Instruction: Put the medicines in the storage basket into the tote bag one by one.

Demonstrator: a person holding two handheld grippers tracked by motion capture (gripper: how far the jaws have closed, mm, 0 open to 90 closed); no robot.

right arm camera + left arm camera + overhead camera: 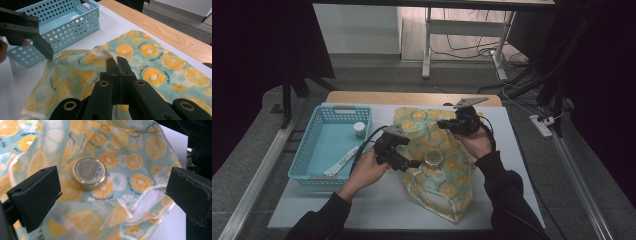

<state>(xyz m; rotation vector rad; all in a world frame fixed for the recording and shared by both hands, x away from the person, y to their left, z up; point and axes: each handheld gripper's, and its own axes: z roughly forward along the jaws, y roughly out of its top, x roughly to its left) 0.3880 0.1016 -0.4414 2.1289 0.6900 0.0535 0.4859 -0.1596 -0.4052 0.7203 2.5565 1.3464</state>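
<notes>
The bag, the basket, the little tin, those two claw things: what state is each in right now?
Fruit-print bag: lying crumpled on the table.
Round tin: lid on, resting on the bag.
Blue basket: upright, holding a small jar.
Left gripper: open.
Right gripper: shut on the bag's edge.

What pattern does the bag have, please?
Orange slices on pale teal; the bag shows best in the left gripper view.

A round gold-lidded tin (89, 172) lies flat on the rumpled orange-slice-print bag (447, 172).
</notes>
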